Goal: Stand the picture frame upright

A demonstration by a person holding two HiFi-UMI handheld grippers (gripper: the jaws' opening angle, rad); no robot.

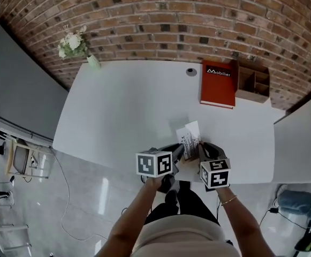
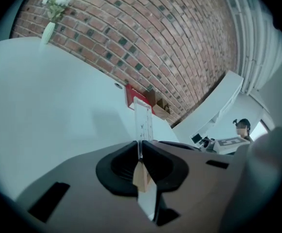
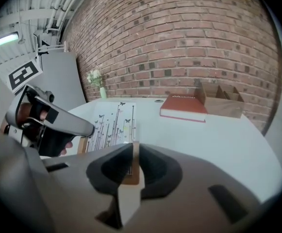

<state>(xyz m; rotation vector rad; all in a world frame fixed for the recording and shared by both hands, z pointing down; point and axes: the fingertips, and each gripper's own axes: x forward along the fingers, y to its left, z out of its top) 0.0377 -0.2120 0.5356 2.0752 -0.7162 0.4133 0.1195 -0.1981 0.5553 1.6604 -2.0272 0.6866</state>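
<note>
The picture frame [image 1: 190,135], a pale print of stems and butterflies with a wooden border, is near the front edge of the white table [image 1: 128,106]. My left gripper [image 1: 181,150] holds its left side and my right gripper [image 1: 202,149] its right side. In the left gripper view the picture frame [image 2: 143,123] shows edge-on, and the left gripper [image 2: 141,154] pinches that thin edge. In the right gripper view the right gripper [image 3: 132,159] is shut on the wooden border, and the printed face [image 3: 111,123] stretches away from it. I cannot tell whether the frame touches the table.
A red book [image 1: 218,84] lies at the table's back right beside a wooden organiser [image 1: 253,83]. A vase of white flowers [image 1: 75,44] stands at the back left corner, and a small round cap [image 1: 191,72] sits near the back edge. Another white table [image 1: 300,143] adjoins on the right.
</note>
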